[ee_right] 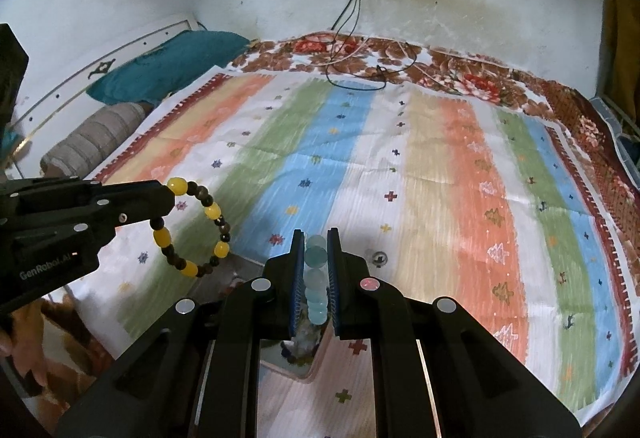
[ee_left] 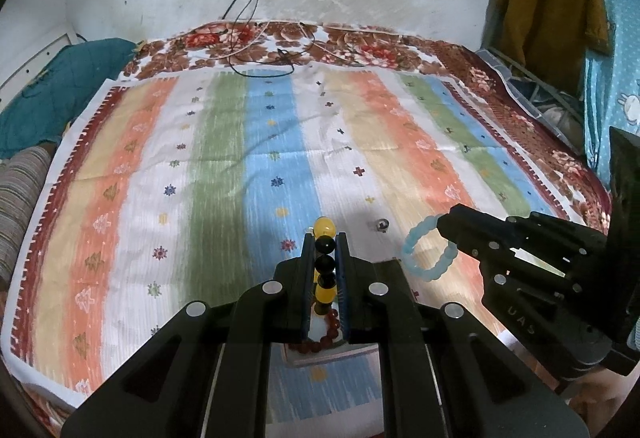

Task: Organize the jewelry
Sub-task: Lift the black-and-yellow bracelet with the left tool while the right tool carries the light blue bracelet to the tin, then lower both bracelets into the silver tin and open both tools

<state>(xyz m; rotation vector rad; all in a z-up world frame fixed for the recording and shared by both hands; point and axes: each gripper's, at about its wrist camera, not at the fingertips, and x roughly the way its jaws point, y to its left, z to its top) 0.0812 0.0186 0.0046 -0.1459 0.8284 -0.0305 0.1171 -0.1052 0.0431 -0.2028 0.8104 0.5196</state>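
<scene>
Yellow-black bracelet (ee_right: 188, 228) clamped in left fingers (ee_left: 310, 262), pale blue bracelet (ee_left: 430, 248) clamped in right fingers (ee_right: 298, 262), striped cloth (ee_left: 224, 157) beneath.

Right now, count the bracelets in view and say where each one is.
3. A yellow-and-black bracelet in the left claw; a blue bracelet in the right claw; a red bracelet below the left claw. More may be hidden.

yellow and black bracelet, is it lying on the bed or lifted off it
Lifted: the left gripper is shut on the yellow and black bracelet, whose loop hangs above the striped cloth.
</scene>
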